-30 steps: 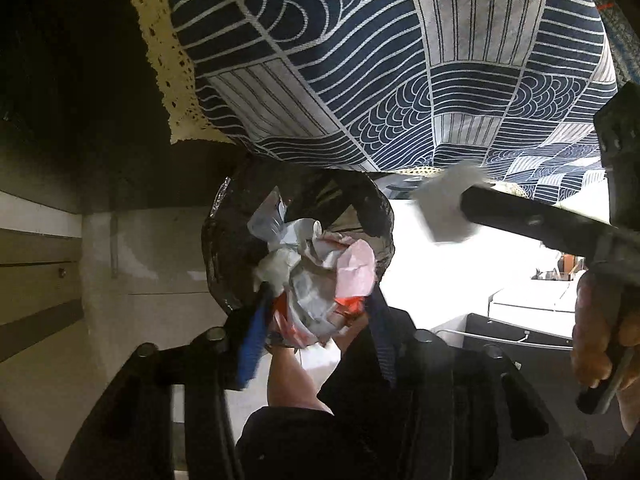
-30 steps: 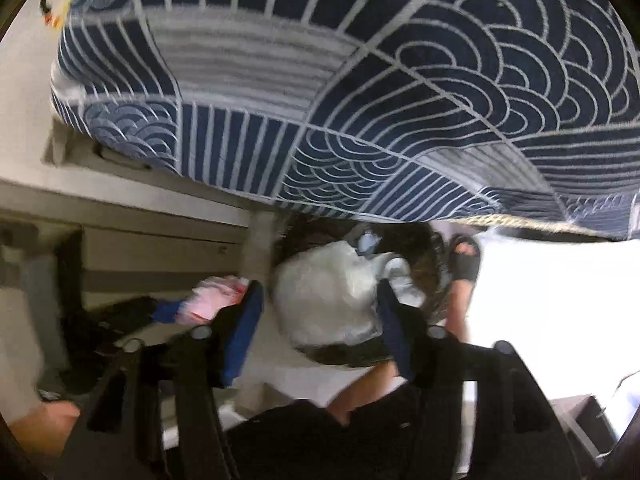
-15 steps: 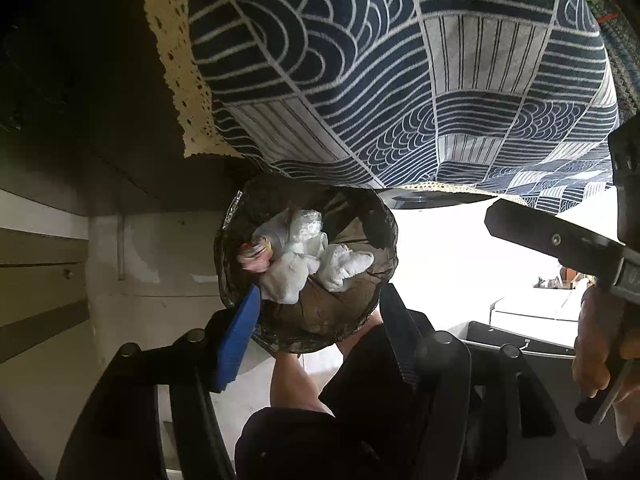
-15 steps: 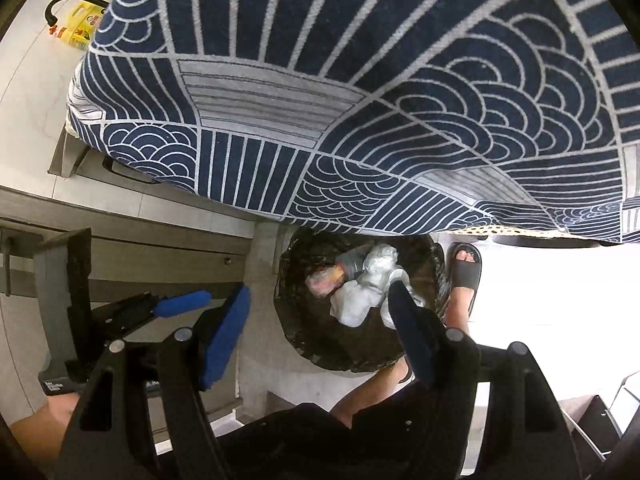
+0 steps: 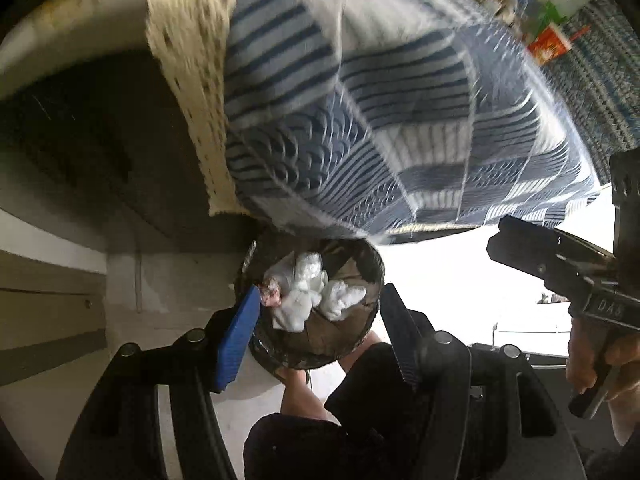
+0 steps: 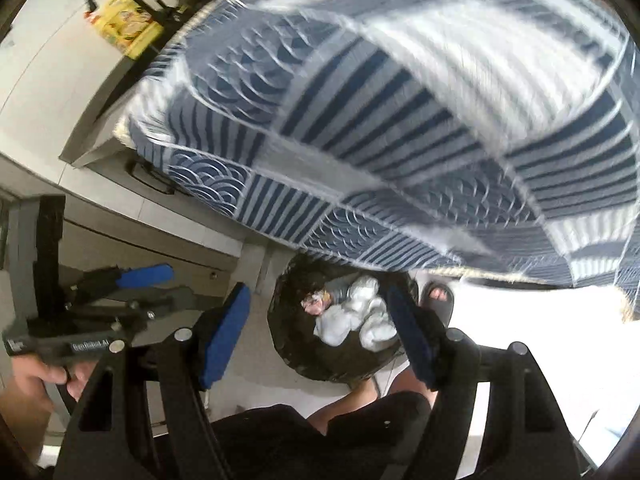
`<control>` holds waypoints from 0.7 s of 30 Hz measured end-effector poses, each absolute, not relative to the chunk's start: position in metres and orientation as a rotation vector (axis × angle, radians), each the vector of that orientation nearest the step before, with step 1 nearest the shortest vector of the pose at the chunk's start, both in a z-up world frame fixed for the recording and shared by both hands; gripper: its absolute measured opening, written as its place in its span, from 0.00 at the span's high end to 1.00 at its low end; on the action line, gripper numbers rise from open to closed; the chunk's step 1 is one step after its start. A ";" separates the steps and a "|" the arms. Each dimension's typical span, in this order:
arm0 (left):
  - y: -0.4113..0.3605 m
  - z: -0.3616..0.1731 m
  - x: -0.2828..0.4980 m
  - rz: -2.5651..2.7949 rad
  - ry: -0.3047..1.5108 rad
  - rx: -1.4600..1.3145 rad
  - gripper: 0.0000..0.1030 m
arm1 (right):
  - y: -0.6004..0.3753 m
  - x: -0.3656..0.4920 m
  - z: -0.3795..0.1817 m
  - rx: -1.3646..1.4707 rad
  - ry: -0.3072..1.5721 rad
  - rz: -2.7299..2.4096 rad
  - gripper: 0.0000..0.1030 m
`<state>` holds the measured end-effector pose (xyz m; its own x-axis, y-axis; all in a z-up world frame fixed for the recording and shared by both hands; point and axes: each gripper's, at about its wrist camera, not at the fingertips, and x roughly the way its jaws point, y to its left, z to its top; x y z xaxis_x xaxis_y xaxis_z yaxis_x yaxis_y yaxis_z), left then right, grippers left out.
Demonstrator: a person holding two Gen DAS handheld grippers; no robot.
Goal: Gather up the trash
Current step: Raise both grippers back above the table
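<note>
- Crumpled white paper trash (image 5: 308, 296) lies in the round black-lined bin (image 5: 340, 344), below and between the left gripper (image 5: 320, 332) fingers, which stand apart, empty.
- Right gripper (image 6: 316, 332) fingers likewise spread, holding nothing.
- Blue patterned tablecloth (image 6: 400, 120) edge overhangs the bin's far rim; bare floor flanks both fingers.

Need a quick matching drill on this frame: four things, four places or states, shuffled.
Things:
1. black-lined round trash bin
2. crumpled white paper wads
3. blue-and-white patterned tablecloth
4. yellow box

Places or states:
A. inside the bin
B. draped over the table
C. on the floor under the table edge
D. on the floor past the table's far corner

Pairs: 1-C, 2-A, 3-B, 4-D
</note>
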<state>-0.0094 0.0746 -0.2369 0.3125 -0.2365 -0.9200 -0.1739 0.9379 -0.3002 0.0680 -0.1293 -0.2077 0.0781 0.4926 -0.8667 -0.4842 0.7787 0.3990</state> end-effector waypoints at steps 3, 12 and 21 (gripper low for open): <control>0.078 -0.214 -0.010 -0.043 1.221 -0.358 0.37 | -0.133 0.068 -0.183 0.017 1.257 0.736 0.31; 0.082 -0.132 0.002 -0.069 1.067 -0.297 0.26 | -0.145 0.079 -0.107 0.034 1.067 0.732 0.20; 0.079 -0.063 0.035 -0.056 0.920 -0.215 0.06 | -0.148 0.129 -0.043 0.003 0.865 0.721 0.05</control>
